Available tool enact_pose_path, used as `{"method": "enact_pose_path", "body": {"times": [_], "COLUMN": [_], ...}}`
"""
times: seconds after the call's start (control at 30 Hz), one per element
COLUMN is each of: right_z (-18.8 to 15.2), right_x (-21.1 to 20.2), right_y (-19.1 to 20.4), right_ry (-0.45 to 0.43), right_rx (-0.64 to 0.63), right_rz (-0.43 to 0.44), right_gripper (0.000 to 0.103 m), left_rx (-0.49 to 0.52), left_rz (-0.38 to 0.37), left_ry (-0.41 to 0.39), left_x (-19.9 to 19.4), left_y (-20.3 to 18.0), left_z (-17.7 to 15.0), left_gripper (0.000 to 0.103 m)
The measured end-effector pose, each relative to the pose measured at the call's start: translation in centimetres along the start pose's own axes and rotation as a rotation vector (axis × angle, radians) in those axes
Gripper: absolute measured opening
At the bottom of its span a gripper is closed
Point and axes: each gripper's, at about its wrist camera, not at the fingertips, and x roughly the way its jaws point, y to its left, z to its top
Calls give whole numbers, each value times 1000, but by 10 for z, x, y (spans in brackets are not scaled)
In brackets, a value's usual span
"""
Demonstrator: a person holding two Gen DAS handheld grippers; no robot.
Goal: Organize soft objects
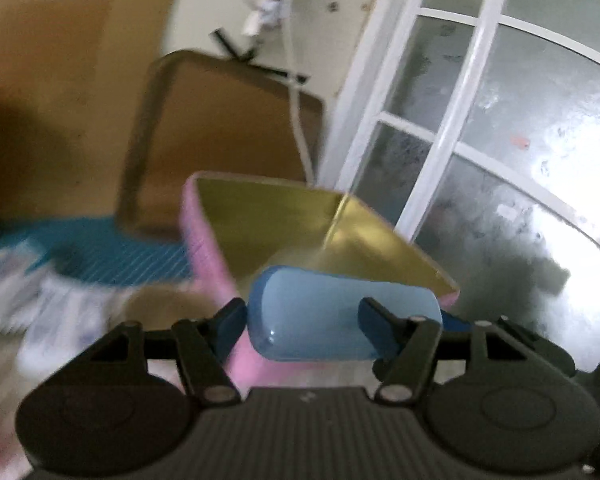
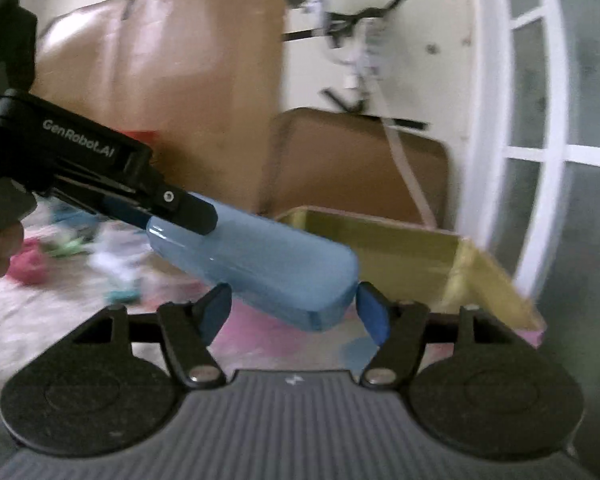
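In the right wrist view, the left tool (image 2: 180, 210) clamps one end of the blue case (image 2: 260, 260), whose other end lies between the right tool's (image 2: 294, 312) parted fingers. The left wrist view shows its own tool (image 1: 300, 316) gripping that case before the pink-walled box (image 1: 268, 220). Beyond (blurred) stand cardboard (image 2: 172, 80) and a white-framed glass door (image 1: 480, 120).

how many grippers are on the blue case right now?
2. The left gripper clamps the far end of the blue case; the right gripper brackets its near end, pads at its sides, contact unclear. A pink box stands behind.
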Motion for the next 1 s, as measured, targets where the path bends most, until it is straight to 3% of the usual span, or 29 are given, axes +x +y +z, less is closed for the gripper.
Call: {"method": "enact_pose_path", "body": {"times": [0.07, 0.13, 0.2, 0.27, 0.37, 0.47, 0.6, 0.77, 0.93, 1.0], "right_z": [2, 0, -2, -5, -8, -3, 15, 45, 43, 36], "right_x": [19, 37, 37, 25, 11, 5, 9, 50, 94, 107], "right_y": [-16, -22, -31, -34, -18, 4, 47, 116, 190, 211], "right_ry": [-4, 16, 20, -12, -47, -60, -29, 55, 151, 170], "right_rx": [3, -22, 27, 113, 117, 125, 90, -57, -315, -389], "right_rz": [-86, -248, -286, -236, -188, -55, 175, 370, 412, 384], "right_gripper": [72, 75, 75, 75, 74, 68, 54, 54, 54, 54], "left_rx": [27, 45, 20, 0, 11, 1, -41, -169, -222, -210], "left_rz": [-10, -17, 5, 0, -11, -10, 120, 239, 260, 272], "left_ry": [-25, -21, 21, 32, -5, -24, -16, 4, -16, -19], "left_x": [25, 51, 74, 73, 44, 2, -42, -83, -89, -77], "left_y": [-16, -27, -32, -31, -20, 3, 46, 102, 138, 154], "left_z": [15, 25, 27, 21, 2, -22, -55, -87, -83, -68], "left_gripper": [67, 65, 64, 66, 68, 68, 68, 66, 59, 53]}}
